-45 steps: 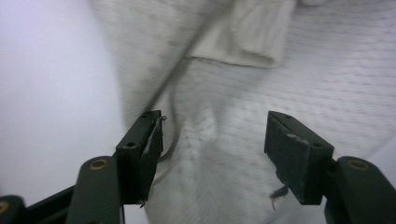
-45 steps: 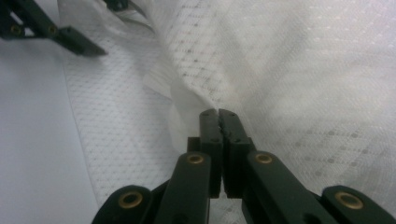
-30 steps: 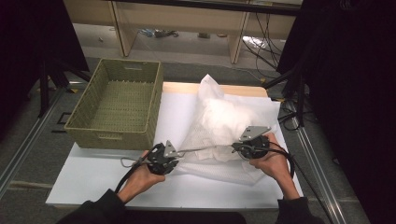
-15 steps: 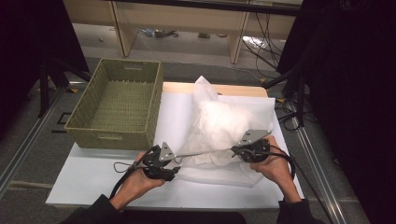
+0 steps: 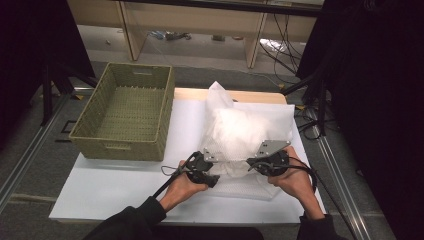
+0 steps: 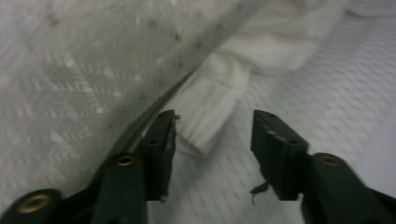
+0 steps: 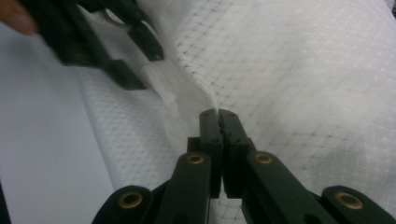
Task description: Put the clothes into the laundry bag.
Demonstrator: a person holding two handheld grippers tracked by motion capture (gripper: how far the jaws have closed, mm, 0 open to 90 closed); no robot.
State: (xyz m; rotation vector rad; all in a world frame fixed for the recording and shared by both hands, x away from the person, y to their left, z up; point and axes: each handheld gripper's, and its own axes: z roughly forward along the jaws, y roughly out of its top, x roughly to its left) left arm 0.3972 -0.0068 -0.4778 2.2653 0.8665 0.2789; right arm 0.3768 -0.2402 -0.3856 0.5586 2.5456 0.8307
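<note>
1. Mesh bag (image 5: 247, 132) lies on the table (image 5: 115, 187), its zipper edge running between both tools.
2. Right tool (image 7: 218, 112) is clenched on the bag fabric.
3. Left tool (image 6: 212, 130), nearer the knitted cloth (image 6: 205, 121), has just been closing, cloth between unclamped jaws.

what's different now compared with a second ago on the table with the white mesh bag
The left gripper let go of the bag's edge, slid right toward the right gripper, and its jaws, just opened, have begun closing around white fabric at the zipper. The right gripper stays shut on the mesh bag. The basket is unmoved.
</note>
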